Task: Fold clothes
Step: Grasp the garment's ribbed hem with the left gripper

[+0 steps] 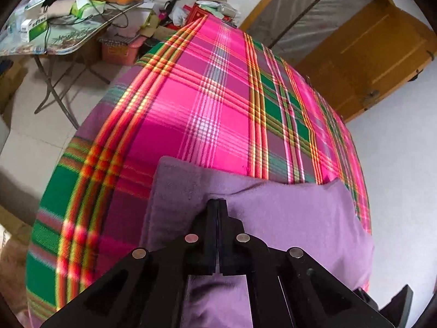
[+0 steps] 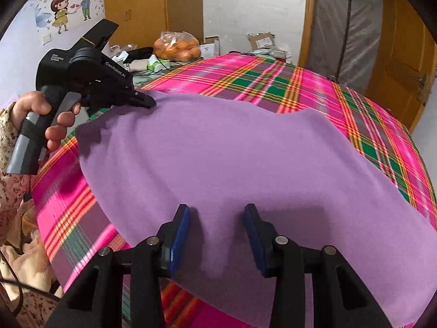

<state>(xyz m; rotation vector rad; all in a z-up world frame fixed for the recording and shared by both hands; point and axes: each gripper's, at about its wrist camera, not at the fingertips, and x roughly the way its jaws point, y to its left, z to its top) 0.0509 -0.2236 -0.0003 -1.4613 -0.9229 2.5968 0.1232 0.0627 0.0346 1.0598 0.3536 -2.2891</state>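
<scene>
The soft purple fleece garment lies spread across the bright pink, green and orange plaid bedspread, its far edge rumpled and its near part reaching your right gripper. Your left gripper has its black fingers pressed together on a raised fold of the purple fabric at the garment's far left corner; in the right wrist view your hand grips its grey handle. Your right gripper hovers over the near edge with its blue-padded fingers spread apart, holding nothing. Beyond the bed, a clear bag of oranges sits on a cluttered folding table.
</scene>
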